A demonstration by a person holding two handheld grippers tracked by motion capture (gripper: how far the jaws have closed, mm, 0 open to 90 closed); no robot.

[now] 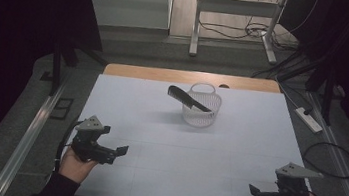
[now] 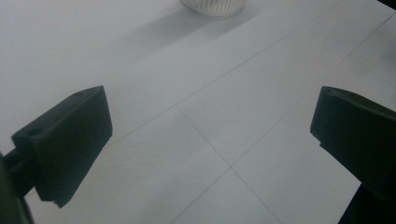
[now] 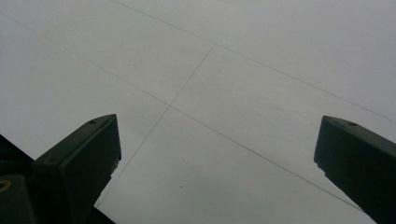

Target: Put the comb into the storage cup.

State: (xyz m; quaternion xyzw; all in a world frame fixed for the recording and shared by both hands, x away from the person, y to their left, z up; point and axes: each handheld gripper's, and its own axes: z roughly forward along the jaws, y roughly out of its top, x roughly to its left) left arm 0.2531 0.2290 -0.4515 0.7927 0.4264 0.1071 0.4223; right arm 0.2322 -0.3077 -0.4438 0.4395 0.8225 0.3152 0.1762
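High view, black flat comb [image 1: 188, 98] propped across round white ribbed basket [image 1: 203, 105], smooth white table [image 1: 159, 126], left gripper [image 1: 118, 150] and right gripper [image 1: 254, 191] jaws wide apart, both empty.

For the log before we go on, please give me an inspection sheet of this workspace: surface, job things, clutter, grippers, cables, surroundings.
Surface: white table with thin grid lines; a wooden strip shows at the far edge.
Job's things: black comb lies tilted across the rim of the white basket, one end inside, the other sticking out to the left.
Clutter: nothing seen on the table.
Grippers: left gripper and right gripper are both open, holding nothing, low near the front corners.
Cables: one trails from each gripper; loops lie on the floor at right, with a power strip.
Surroundings: dark floor, a white frame behind the table.
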